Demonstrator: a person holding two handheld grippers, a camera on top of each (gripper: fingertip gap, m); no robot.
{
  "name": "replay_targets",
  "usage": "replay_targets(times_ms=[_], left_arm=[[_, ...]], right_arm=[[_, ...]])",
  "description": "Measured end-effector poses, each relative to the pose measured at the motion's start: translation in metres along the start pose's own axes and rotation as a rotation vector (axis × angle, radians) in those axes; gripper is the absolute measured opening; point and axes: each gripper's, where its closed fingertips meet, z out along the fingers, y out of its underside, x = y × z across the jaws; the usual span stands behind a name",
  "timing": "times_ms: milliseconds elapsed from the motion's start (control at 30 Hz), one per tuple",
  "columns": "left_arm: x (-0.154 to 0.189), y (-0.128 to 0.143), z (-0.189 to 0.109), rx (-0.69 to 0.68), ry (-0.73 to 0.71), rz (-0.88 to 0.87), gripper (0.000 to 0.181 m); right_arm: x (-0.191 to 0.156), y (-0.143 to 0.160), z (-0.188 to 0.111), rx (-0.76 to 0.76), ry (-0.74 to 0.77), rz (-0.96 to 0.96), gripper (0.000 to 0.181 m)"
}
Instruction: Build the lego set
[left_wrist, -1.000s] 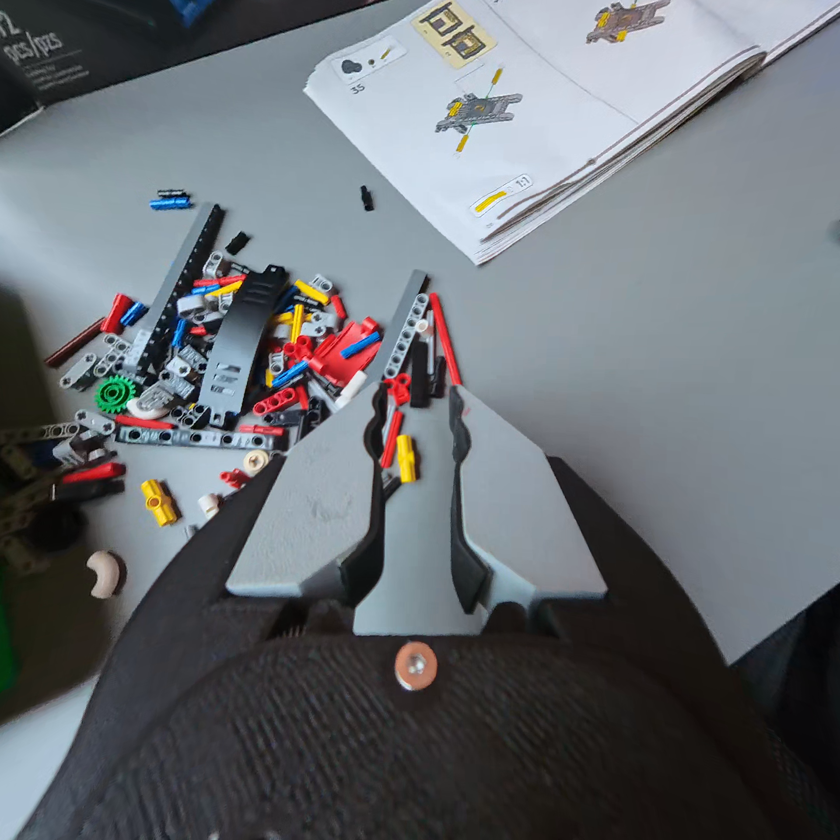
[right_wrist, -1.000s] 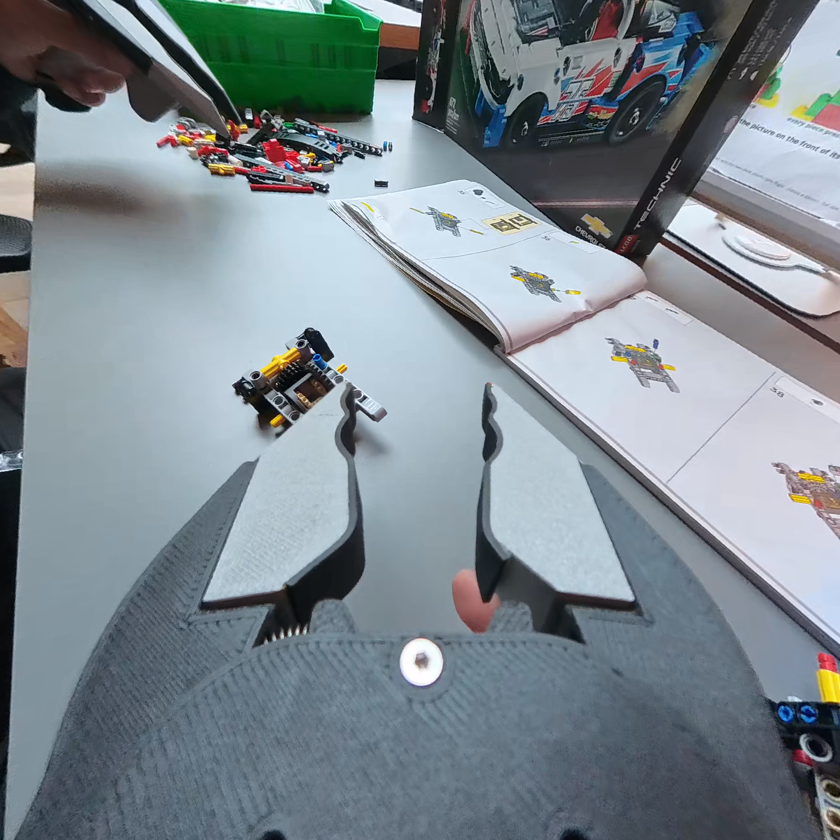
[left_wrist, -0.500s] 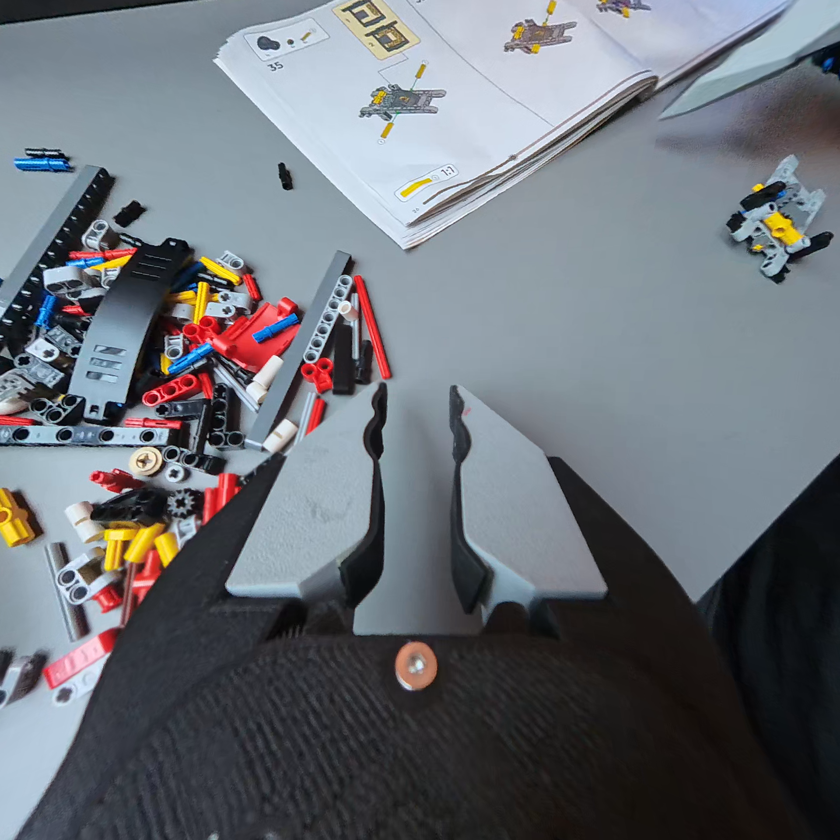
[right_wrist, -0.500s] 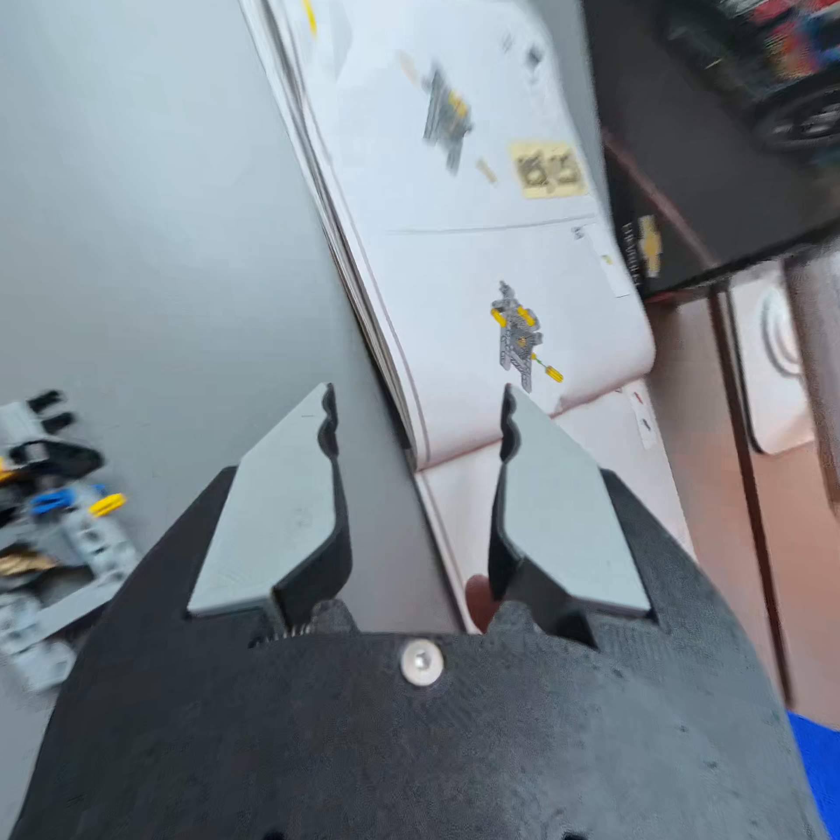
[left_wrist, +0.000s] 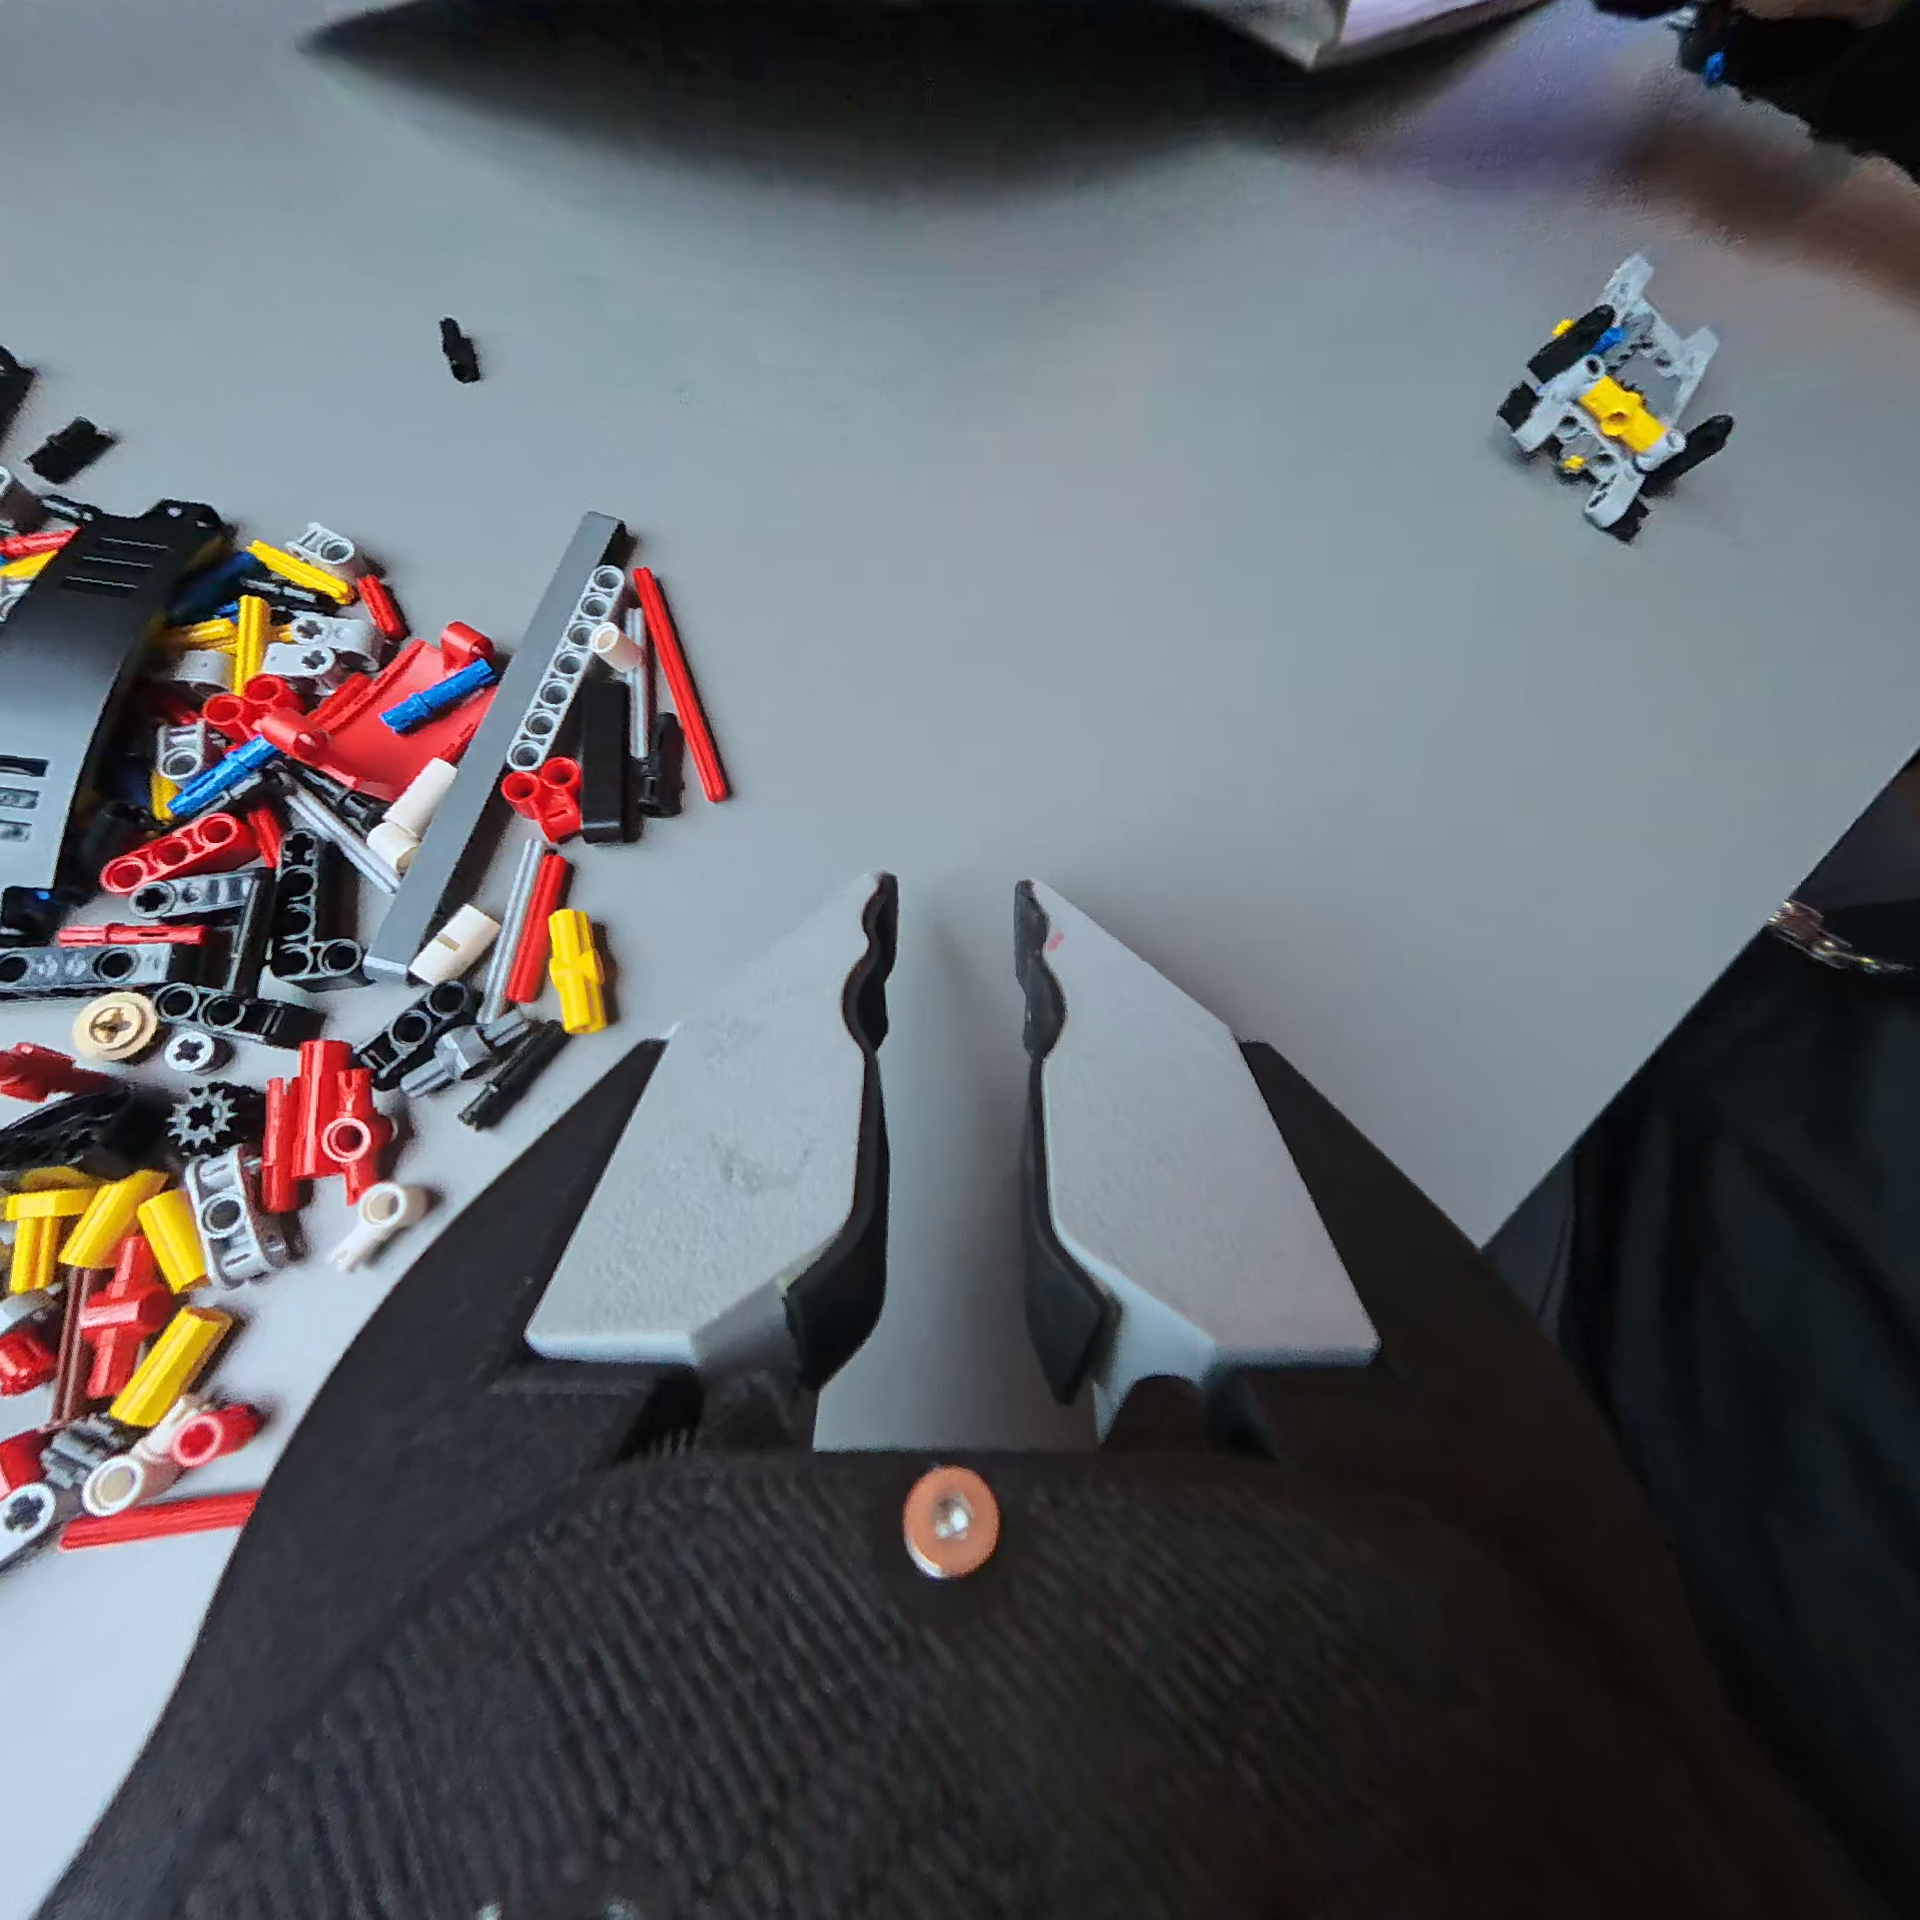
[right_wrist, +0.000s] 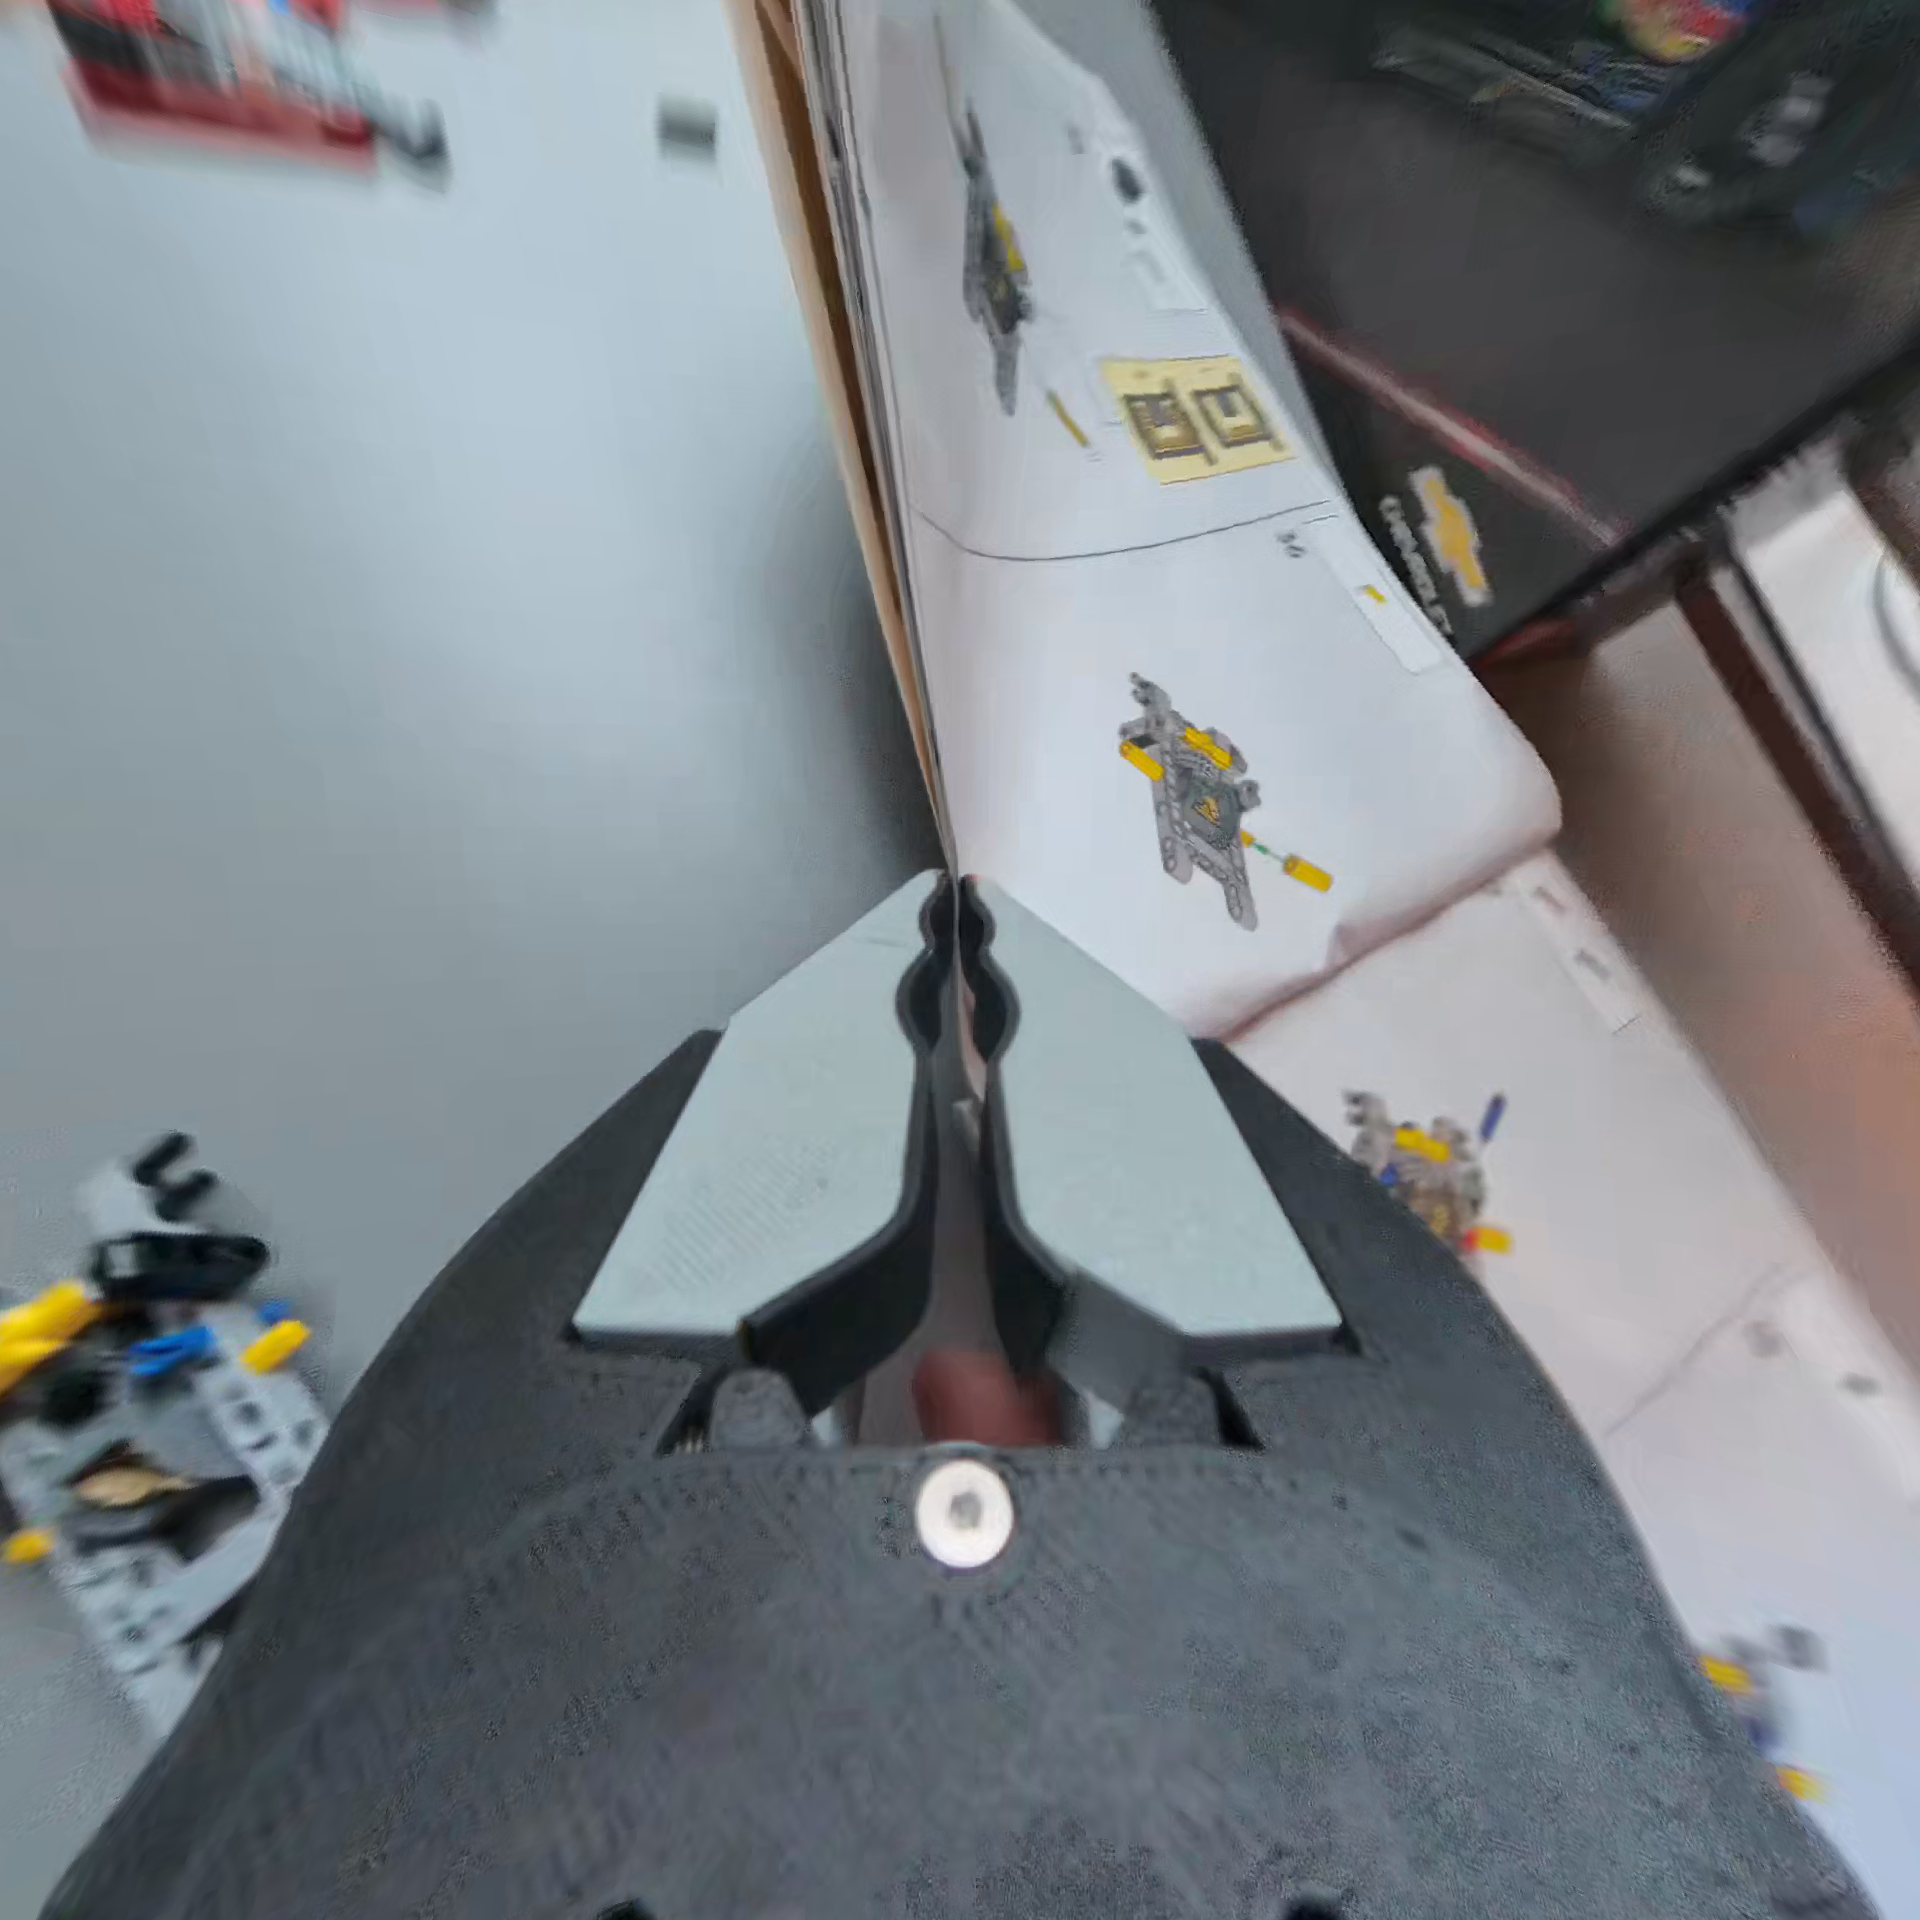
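In the right wrist view my right gripper is shut on the edge of the instruction booklet's pages and holds them lifted off the grey table. The small grey, black and yellow assembly lies at the lower left. In the left wrist view my left gripper is open and empty over bare table, just right of the pile of loose lego parts. The assembly shows at the far right in the left wrist view. The lifted booklet shows as a dark blurred shape along the top.
The dark set box stands behind the booklet. A single black pin lies apart from the pile. The table's front edge runs at the right, with a person's dark clothing beyond it. A blurred hand is at the top right. The left gripper's tips are roughly 30 centimetres from the right gripper's.
My right gripper went from wide open to shut on the booklet's page edge and lifted it. My left gripper drew back to the right of the pile, empty, its jaws narrowing slightly.
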Motion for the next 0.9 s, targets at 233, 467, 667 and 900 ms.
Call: replay_targets(times_ms=[233,467,667,900], left_arm=[[0.007,0.013,0.005,-0.007,0.009,0.039,0.019],[0.018,0.011,0.003,0.027,0.053,0.021,0.019],[0.027,0.005,-0.006,0.035,0.013,0.066,0.021],[0.058,-0.011,-0.021,0.113,-0.055,0.091,0.022]], right_arm=[[0.021,-0.014,-0.032,-0.028,0.127,-0.14,0.0],[-0.032,0.02,-0.016,-0.225,-0.189,-0.125,0.0],[-0.015,0.017,-0.013,-0.084,-0.152,0.09,0.0],[-0.044,-0.024,-0.114,0.206,-0.018,0.05,0.004]])
